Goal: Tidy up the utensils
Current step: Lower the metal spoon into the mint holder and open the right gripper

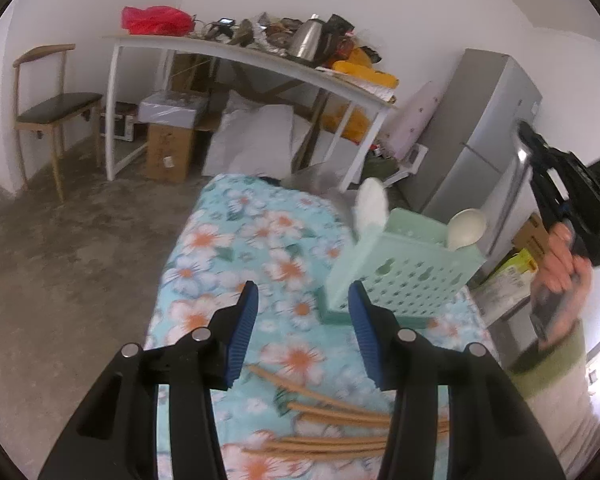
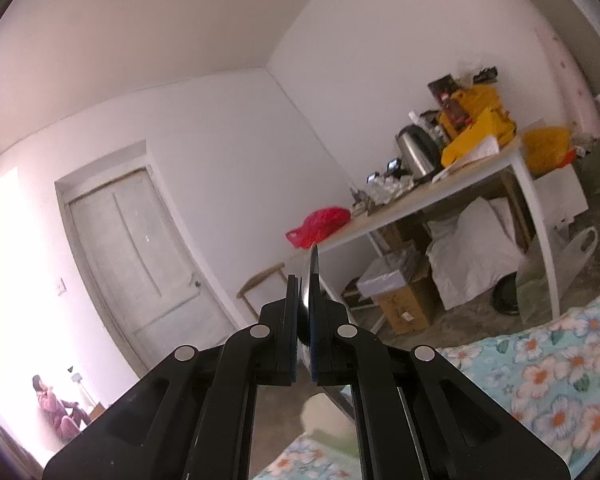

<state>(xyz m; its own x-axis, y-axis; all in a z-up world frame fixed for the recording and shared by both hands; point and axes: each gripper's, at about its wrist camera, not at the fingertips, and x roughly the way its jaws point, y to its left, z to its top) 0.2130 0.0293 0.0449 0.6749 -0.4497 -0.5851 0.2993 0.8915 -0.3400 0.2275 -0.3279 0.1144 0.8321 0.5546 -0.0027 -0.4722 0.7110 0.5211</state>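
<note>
One floral cloth (image 1: 284, 240) covered the table, and on it stood one mint perforated holder (image 1: 404, 268), upright, with two white spoons (image 1: 466, 228) standing bowl-up inside. At least four wooden chopsticks (image 1: 340, 412) lay near the cloth's close edge, long axes running roughly left to right (a loose fan). The left gripper (image 1: 302, 320) hung open and empty above them. The right gripper (image 2: 305, 312) was clamped on one thin metal utensil (image 2: 312, 276), edge-on, pointing forward and up along the fingers.

A white table (image 1: 256, 60) at twelve o'clock carries a red bag (image 1: 156, 19) and a steel kettle (image 1: 309, 39). A wooden chair (image 1: 48, 108) stands at ten o'clock, a grey fridge (image 1: 476, 132) at two.
</note>
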